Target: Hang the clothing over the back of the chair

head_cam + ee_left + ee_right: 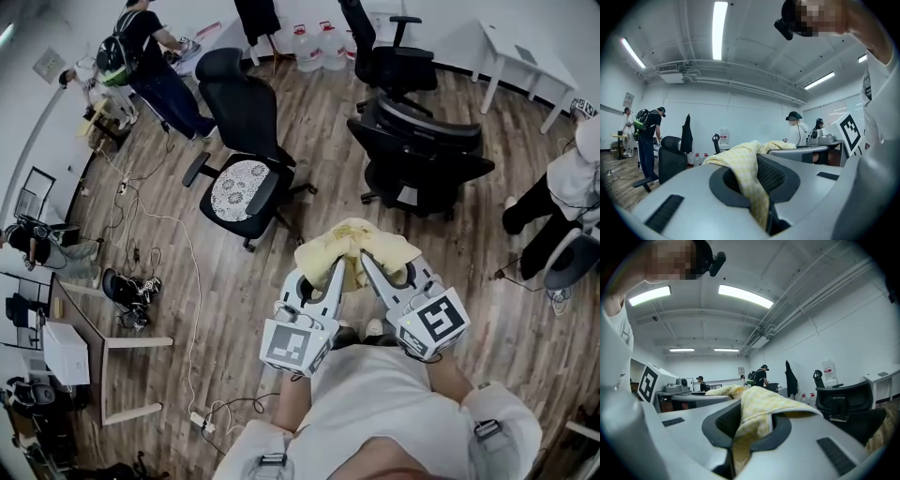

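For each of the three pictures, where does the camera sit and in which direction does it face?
Head view: on the person's head, facing steeply down; shows white shirt, left tool and right tool, both shut on the yellow clothing.
Left gripper view: on the left tool, facing along its jaws across the room; shirt at right.
Right gripper view: on the right tool, facing along its jaws; shirt at left.
Shared: both gripper views show the clothing and the opposite tool.

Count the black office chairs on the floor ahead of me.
3: the patterned-cushion chair left of centre, the far chair by the wall, the near chair right of centre; that dark cluster may hide another.
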`<move>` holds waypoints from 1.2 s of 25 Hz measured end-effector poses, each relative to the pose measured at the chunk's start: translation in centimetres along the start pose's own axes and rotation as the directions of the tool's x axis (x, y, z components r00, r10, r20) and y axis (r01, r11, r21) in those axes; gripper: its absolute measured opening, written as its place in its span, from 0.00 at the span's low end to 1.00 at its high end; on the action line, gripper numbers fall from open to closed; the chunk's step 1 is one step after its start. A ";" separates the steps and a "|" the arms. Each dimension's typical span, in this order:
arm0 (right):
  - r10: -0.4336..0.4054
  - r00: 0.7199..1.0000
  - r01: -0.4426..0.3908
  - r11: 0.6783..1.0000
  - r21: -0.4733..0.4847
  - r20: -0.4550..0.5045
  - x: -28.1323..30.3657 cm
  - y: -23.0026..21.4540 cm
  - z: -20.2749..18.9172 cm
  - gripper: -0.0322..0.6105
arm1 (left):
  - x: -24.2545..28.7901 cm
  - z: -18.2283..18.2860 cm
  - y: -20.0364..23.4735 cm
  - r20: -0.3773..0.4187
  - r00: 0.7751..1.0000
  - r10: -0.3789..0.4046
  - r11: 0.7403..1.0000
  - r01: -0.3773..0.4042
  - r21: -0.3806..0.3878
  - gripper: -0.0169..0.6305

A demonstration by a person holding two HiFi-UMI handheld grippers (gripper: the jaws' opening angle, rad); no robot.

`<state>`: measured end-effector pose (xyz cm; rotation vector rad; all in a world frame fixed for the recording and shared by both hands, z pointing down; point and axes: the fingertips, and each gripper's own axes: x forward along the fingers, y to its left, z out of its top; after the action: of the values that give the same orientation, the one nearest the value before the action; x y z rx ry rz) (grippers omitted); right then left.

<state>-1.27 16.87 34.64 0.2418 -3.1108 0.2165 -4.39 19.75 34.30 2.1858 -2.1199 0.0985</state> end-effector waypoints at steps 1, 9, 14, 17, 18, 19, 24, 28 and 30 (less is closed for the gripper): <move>0.000 1.000 0.000 1.000 0.002 -0.001 0.2 -0.3 0.0 0.11 | 0.3 0.0 0.1 0.000 1.000 0.001 1.000 -0.001 -0.001 0.10; -0.013 1.000 0.013 1.000 0.012 -0.016 2.7 -2.5 -0.5 0.11 | 2.6 -0.7 2.3 -0.006 1.000 -0.008 1.000 0.007 -0.015 0.10; -0.031 0.999 0.032 0.999 0.004 -0.024 5.7 -3.9 -0.4 0.11 | 4.6 -0.5 5.3 -0.002 1.000 -0.028 1.000 0.028 -0.014 0.10; -0.054 0.998 0.054 0.999 -0.004 -0.025 7.3 -5.0 -0.1 0.11 | 6.0 -0.2 6.7 0.005 0.999 -0.048 0.999 0.048 -0.015 0.10; -0.061 0.998 0.061 0.998 -0.007 -0.025 7.9 -5.4 0.0 0.11 | 6.4 -0.2 7.3 0.007 0.999 -0.053 0.998 0.053 -0.016 0.10; -0.067 0.997 0.067 0.998 -0.009 -0.024 8.5 -5.8 0.1 0.11 | 6.9 -0.1 7.9 0.008 0.998 -0.058 0.998 0.058 -0.017 0.10; -0.095 0.995 0.094 0.995 -0.011 -0.031 11.5 -7.0 0.4 0.11 | 8.7 0.3 10.9 0.011 0.997 -0.077 0.997 0.078 -0.026 0.10; -0.121 0.992 0.120 0.993 -0.016 -0.034 13.7 -7.9 0.7 0.11 | 10.0 0.6 13.0 0.015 0.994 -0.106 0.994 0.107 -0.029 0.10; -0.134 0.990 0.134 0.991 -0.018 -0.036 14.7 -8.3 0.9 0.11 | 10.7 0.7 14.0 0.017 0.993 -0.120 0.992 0.120 -0.033 0.10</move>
<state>-14.49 6.35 35.29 0.4390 -3.0424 0.1922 -18.05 8.65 35.08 2.2948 -1.9765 0.0363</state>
